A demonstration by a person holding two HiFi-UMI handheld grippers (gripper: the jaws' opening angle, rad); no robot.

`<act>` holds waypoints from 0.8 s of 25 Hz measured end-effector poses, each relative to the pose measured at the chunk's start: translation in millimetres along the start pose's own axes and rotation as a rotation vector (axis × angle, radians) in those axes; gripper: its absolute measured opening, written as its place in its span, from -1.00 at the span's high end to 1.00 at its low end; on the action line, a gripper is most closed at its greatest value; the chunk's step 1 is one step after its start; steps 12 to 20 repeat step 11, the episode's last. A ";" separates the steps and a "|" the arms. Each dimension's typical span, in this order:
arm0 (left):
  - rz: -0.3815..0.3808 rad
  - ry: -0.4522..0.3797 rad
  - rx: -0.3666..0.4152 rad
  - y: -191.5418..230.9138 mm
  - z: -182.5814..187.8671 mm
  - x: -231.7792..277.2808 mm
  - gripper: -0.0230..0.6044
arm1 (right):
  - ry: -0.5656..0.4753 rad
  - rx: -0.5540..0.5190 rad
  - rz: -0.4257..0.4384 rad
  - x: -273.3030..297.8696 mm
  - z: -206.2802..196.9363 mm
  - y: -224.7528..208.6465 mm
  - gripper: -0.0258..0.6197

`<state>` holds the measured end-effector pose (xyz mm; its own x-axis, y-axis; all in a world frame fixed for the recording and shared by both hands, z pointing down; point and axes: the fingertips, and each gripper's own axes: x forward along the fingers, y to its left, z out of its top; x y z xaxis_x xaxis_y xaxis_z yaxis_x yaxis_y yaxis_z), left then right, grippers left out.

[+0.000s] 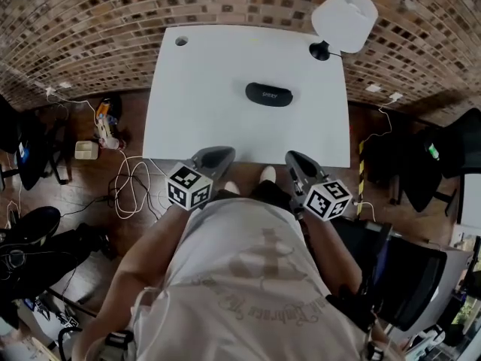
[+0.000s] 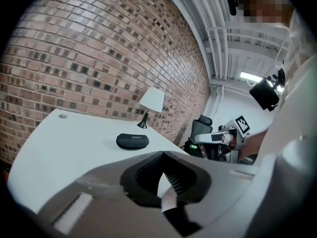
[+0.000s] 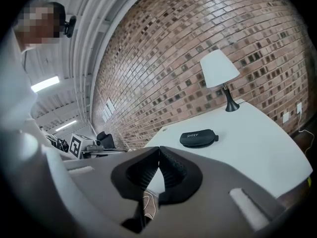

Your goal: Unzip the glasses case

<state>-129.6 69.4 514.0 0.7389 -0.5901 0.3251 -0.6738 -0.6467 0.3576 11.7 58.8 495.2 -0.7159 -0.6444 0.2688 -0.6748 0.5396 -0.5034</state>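
A black zipped glasses case (image 1: 268, 94) lies flat on the white table (image 1: 203, 119), toward its far middle, with nothing touching it. It also shows ahead in the left gripper view as the case (image 2: 132, 141) and in the right gripper view as the case (image 3: 198, 138). Both grippers hover at the table's near edge, close to the person's body and well short of the case. My left gripper (image 1: 213, 159) is shut with nothing in it, its jaws meeting at the tips (image 2: 162, 153). My right gripper (image 1: 295, 159) is likewise shut and empty (image 3: 159, 148).
A white-shaded lamp (image 1: 343, 19) stands at the table's far right corner, and a cable hole (image 1: 181, 41) sits at the far left. A brick wall runs behind. Cables (image 1: 131, 183) and a power strip lie on the floor at left; dark office chairs (image 1: 417, 164) stand at right.
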 end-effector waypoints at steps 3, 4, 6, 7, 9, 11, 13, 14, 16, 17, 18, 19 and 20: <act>-0.003 -0.009 -0.008 2.1 -3.2 3.6 0.91 | -0.004 -0.010 0.003 -3.9 -3.1 5.9 0.89; -0.009 -0.010 -0.006 0.6 -3.8 4.7 0.91 | -0.004 -0.016 0.004 -5.4 -4.9 7.5 0.89; -0.027 -0.007 0.007 -4.9 -4.8 5.0 0.91 | -0.002 -0.022 0.000 -8.0 -8.4 10.4 0.89; -0.034 -0.005 0.012 -7.5 -5.3 3.9 0.91 | 0.000 -0.022 -0.003 -8.9 -9.6 12.3 0.89; -0.039 -0.003 0.017 -10.1 -5.7 0.4 0.91 | 0.003 -0.022 -0.003 -9.5 -11.4 16.7 0.89; -0.038 -0.003 0.018 -10.6 -5.4 -3.6 0.91 | 0.002 -0.023 0.005 -9.1 -12.6 21.3 0.89; -0.038 -0.003 0.018 -10.6 -5.4 -3.6 0.91 | 0.002 -0.023 0.005 -9.1 -12.6 21.3 0.89; -0.038 -0.003 0.018 -10.6 -5.4 -3.6 0.91 | 0.002 -0.023 0.005 -9.1 -12.6 21.3 0.89; -0.038 -0.003 0.018 -10.6 -5.4 -3.6 0.91 | 0.002 -0.023 0.005 -9.1 -12.6 21.3 0.89; -0.038 -0.003 0.018 -10.6 -5.4 -3.6 0.91 | 0.002 -0.023 0.005 -9.1 -12.6 21.3 0.89; -0.038 -0.003 0.018 -10.6 -5.4 -3.6 0.91 | 0.002 -0.023 0.005 -9.1 -12.6 21.3 0.89; -0.038 -0.003 0.018 -10.6 -5.4 -3.6 0.91 | 0.002 -0.023 0.005 -9.1 -12.6 21.3 0.89; -0.038 -0.003 0.018 -10.6 -5.4 -3.6 0.91 | 0.002 -0.023 0.005 -9.1 -12.6 21.3 0.89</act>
